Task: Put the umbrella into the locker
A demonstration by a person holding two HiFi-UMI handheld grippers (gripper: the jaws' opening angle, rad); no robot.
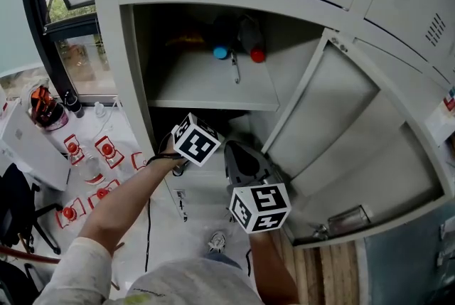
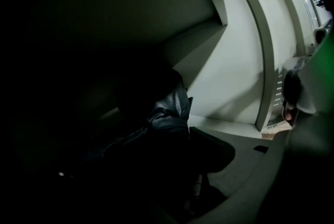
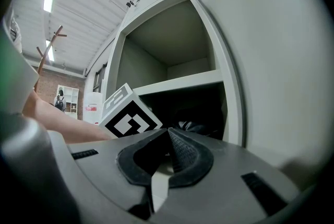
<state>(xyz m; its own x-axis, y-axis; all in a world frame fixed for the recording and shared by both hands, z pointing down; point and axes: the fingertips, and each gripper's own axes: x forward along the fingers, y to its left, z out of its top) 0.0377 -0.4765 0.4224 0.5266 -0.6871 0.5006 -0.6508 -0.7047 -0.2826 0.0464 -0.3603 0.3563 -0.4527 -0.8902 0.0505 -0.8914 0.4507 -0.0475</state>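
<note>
The grey locker point(image 1: 128, 76) stands open with a dark lower compartment point(image 1: 213, 119). My left gripper point(image 2: 152, 135) reaches into that compartment; in the head view only its marker cube point(image 1: 195, 140) shows at the opening. A dark folded umbrella point(image 2: 169, 110) lies between its jaws, and the right pad point(image 2: 209, 150) rests against the cloth; the other jaw is lost in the dark. From the right gripper view a bit of the umbrella point(image 3: 190, 126) shows deep in the lower compartment. My right gripper point(image 3: 168, 131) hangs just outside the locker point(image 1: 238, 154), shut with nothing in it.
The upper shelf point(image 1: 213, 87) holds a blue-capped bottle point(image 1: 221, 52) and a red-capped one point(image 1: 257, 55). The locker door point(image 1: 334, 133) swings open to the right. Red items on white cards point(image 1: 106, 149) lie on the floor at the left, near a dark chair point(image 1: 18, 218).
</note>
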